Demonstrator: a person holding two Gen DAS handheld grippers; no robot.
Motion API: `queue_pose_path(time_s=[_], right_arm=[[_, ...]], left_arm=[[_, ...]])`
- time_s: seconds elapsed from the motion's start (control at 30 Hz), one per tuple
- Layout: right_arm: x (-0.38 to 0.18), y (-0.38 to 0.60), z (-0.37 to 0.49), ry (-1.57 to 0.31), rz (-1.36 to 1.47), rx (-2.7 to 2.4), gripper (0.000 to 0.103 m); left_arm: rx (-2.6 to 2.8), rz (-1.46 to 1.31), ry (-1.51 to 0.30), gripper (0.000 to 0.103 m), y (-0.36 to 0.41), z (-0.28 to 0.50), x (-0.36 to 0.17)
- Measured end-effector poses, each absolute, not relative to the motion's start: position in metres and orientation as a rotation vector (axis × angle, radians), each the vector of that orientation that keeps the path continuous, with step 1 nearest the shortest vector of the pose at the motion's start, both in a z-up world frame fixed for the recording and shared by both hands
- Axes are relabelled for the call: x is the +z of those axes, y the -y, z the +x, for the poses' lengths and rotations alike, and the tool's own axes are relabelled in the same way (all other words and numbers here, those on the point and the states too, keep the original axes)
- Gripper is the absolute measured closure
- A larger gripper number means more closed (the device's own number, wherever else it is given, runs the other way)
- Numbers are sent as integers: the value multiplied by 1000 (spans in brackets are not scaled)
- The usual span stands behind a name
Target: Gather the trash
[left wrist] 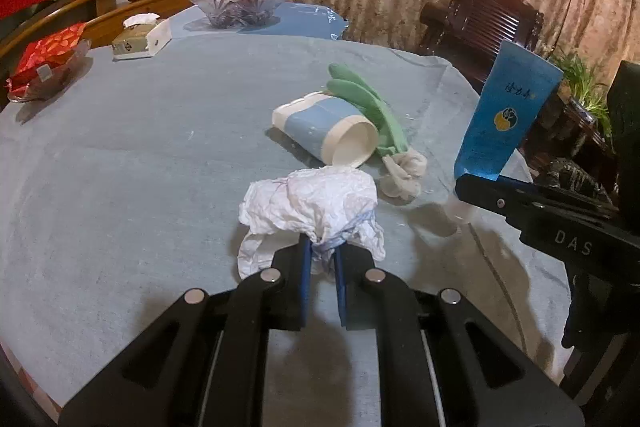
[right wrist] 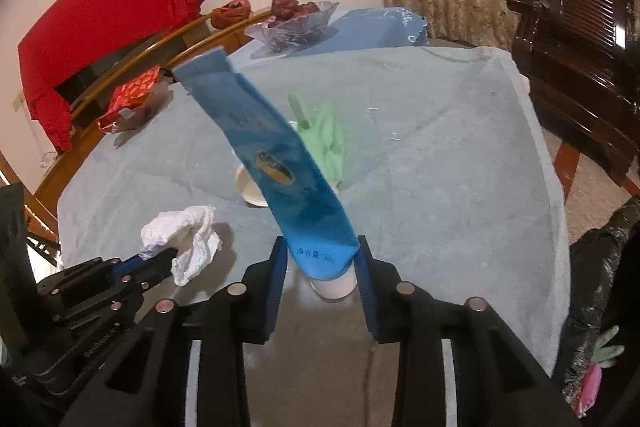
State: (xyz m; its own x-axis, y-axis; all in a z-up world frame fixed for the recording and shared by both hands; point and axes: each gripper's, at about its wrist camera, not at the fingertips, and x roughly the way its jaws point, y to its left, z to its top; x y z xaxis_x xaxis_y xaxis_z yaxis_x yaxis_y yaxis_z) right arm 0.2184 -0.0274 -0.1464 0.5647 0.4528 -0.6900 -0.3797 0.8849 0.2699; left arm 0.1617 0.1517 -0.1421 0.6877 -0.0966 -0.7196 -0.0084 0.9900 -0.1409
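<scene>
The crumpled white tissue (left wrist: 310, 203) lay on the grey-blue tablecloth (left wrist: 140, 147), directly ahead of the left gripper (left wrist: 322, 259), whose narrowly spaced jaws pinched its near edge. To the right, the right gripper (right wrist: 322, 259) clamped the lower end of one blue tube (right wrist: 280, 163), standing cap-down with its white cap (right wrist: 334, 285) near the cloth. Just beyond the tissue lay one tipped paper cup (left wrist: 326, 131) touching one green glove (left wrist: 368, 103). One tissue, one tube, one cup and one glove showed on the cloth.
</scene>
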Motion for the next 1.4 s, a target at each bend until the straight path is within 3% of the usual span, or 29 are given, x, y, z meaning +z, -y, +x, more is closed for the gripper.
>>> queue_pose_path(time_s=[0.1,0.17,0.47,0.53,0.63,1.4], right_arm=[[-144,31,215,-827,101,483,72],[-142,35,215,-819,109,484,86],[-138,38,216,-805,101,517,95],[-139,38,218,-808,98,506,91],[-143,38,221,-818,104,503,69],[-165,19,284,-856,-41,438,67]], left_arm=[[-58,-135,-809,93,-149,162,-140],[-64,-130,-803,93,-147,163,-137],[-84,-118,-795,93,-137,166,-133],[-82,-120,-798,93,-137,166,-133],[-77,-129,-800,93,-140,167,-135],[-56,-167,-797,93,-150,190,-142]])
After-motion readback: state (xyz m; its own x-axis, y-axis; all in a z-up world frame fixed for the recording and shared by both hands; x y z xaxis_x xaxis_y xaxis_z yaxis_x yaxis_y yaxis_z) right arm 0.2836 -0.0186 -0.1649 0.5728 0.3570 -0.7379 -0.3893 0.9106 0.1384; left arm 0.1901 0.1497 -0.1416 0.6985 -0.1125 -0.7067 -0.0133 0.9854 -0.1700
